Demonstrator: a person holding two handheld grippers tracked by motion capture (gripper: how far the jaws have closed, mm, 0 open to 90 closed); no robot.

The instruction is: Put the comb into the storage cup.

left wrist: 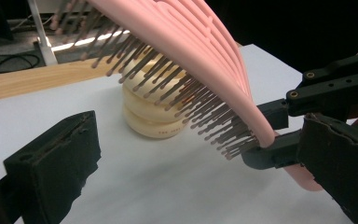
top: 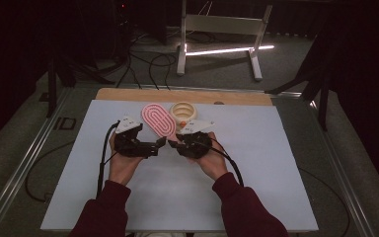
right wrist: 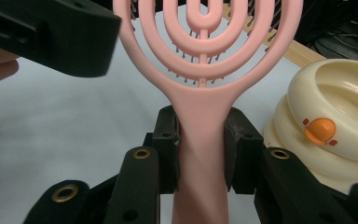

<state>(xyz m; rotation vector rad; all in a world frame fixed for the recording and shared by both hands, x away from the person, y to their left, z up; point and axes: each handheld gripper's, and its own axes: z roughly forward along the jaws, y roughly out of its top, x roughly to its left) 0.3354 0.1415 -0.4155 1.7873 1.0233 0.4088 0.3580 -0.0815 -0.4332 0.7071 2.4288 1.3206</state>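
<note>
Right tool (right wrist: 200, 144) is clamped on the pink hairbrush (right wrist: 204, 70) at its handle, both pads pressing the neck just below the head. Brush head sticks out toward 11 o'clock from that tool in the high view (top: 159, 120), lifted off the table (top: 256, 168), bristles facing down.

Left tool (left wrist: 200, 154) stands apart, nothing between its pads. Brush handle end sits close to its right-hand pad; can't tell if they touch. In the high view the left tool (top: 159, 144) points at 3 o'clock toward the right one, tips nearly meeting.

Cream ringed container (top: 183, 111) sits on the table under and just past the brush head, at 12 o'clock from the right tool, with an orange button (right wrist: 320, 130) on its side. Small print on its lower ring (left wrist: 168, 132), too small to read.
</note>
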